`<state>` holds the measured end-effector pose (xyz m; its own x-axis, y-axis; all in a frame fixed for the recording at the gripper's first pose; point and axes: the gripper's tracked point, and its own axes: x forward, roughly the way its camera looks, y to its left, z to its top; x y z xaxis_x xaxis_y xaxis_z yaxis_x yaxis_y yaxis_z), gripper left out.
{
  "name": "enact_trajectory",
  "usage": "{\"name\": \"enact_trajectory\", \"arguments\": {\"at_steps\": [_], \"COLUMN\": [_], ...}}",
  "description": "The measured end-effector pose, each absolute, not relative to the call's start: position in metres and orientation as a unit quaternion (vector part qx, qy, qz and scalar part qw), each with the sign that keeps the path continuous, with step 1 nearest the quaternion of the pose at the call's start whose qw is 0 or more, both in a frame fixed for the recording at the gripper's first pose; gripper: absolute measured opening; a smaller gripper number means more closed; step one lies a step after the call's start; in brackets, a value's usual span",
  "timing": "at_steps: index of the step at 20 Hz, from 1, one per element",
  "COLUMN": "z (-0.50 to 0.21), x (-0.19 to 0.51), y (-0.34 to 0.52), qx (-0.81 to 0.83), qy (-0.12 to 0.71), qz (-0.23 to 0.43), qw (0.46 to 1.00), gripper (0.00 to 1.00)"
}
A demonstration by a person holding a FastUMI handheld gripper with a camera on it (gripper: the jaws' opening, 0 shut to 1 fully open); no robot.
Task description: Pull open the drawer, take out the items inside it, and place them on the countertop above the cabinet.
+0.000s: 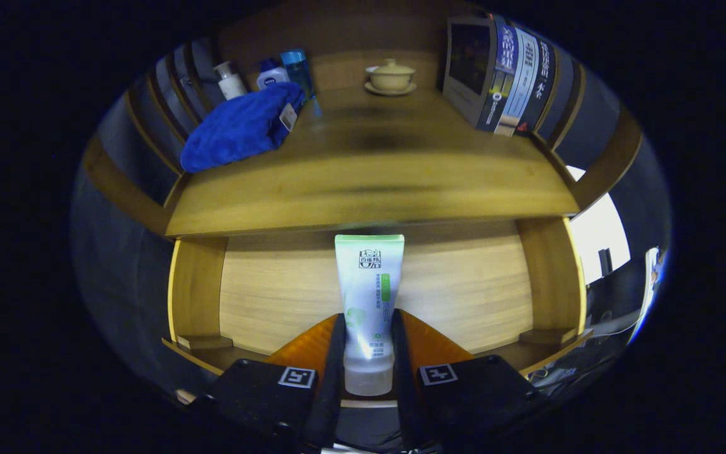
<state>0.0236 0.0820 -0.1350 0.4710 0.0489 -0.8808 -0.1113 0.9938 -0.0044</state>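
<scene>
White and pale green, the tube [368,302] is standing cap-down between the two fingers of the gripper [368,372], which are pressing on its lower half from either side. Its flat crimped end is reaching up to the front edge of the countertop [369,183], and its translucent cap is sitting low between the black finger pads, partly hidden by them. Behind the tube, the open drawer [464,284] is showing its light wooden bottom and side walls (the front is cut off beneath the gripper's orange and black body). Beyond it, on the countertop, a blue towel [237,129] is lying to the left, covering the lower parts of a white pump bottle [229,80], a small white-and-blue bottle [271,75] and a blue bottle [297,69] lined up behind it. A lidded cup on a saucer [391,77] is standing near the back wall. To the right, upright books [501,79] are leaning together, their spines too blurred to make out.
</scene>
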Motion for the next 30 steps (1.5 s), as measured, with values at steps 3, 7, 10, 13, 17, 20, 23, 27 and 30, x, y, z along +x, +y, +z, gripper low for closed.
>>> {"name": "enact_trajectory", "arguments": {"at_steps": [3,7,10,13,17,20,23,27,30], "z": [-0.104,-0.067,-0.054,-0.049,-0.048,-0.060,-0.074,-0.087,-0.089], "x": [0.029,0.060,0.083,0.108,0.144,0.164,0.180,0.195,0.198], "y": [0.089,0.090,0.093,0.103,0.118,0.126,0.129,0.121,0.121], "qx": [-0.020,-0.011,-0.010,-0.014,-0.018,-0.017,-0.008,-0.008,-0.006], "qy": [0.501,0.465,0.457,0.449,0.442,0.443,0.445,0.448,0.439], "qz": [0.054,0.050,0.044,0.043,0.045,0.045,0.039,0.017,0.019], "qw": [0.864,0.884,0.888,0.892,0.896,0.895,0.895,0.894,0.898], "gripper": [0.46,0.46,0.46,0.46,0.46,0.46,0.46,0.51,0.55]}}
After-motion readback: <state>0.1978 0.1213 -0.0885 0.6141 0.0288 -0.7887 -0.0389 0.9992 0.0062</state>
